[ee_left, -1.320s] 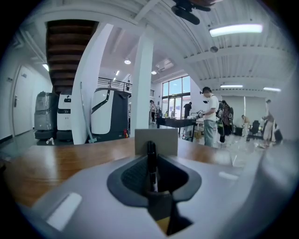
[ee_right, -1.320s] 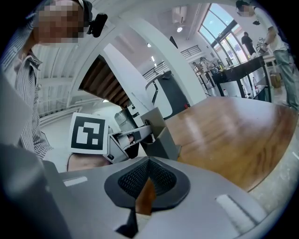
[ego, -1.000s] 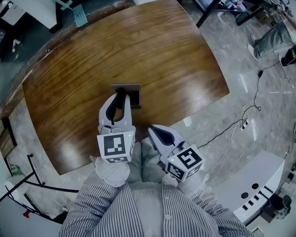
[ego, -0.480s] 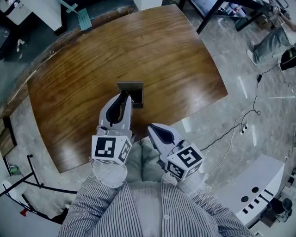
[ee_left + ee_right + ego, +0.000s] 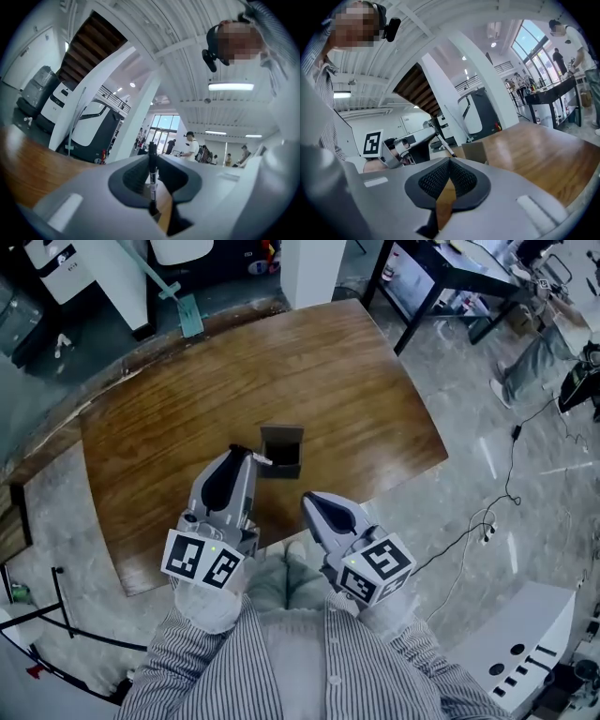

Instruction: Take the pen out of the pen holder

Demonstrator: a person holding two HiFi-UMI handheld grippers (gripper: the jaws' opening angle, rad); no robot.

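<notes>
Evidently mid-extraction: the left gripper (image 5: 246, 456) is clamped on the pen (image 5: 152, 174), held just beside the near rim of the pen holder (image 5: 282, 452) on the table (image 5: 356, 381); whether its lower end has fully cleared that rim I can't quite tell. The right gripper (image 5: 310, 503) hangs by the table edge, jaws pressed together on nothing. Next move, I'd judge: carry the pen clear and lay it on bare wood.

The pen holder (image 5: 281, 452) stands on the table (image 5: 169, 409), just ahead and right of the left tool (image 5: 240, 457), which grips the pen (image 5: 255, 459). The right tool (image 5: 317, 505) is beside it, over the table's near edge.
</notes>
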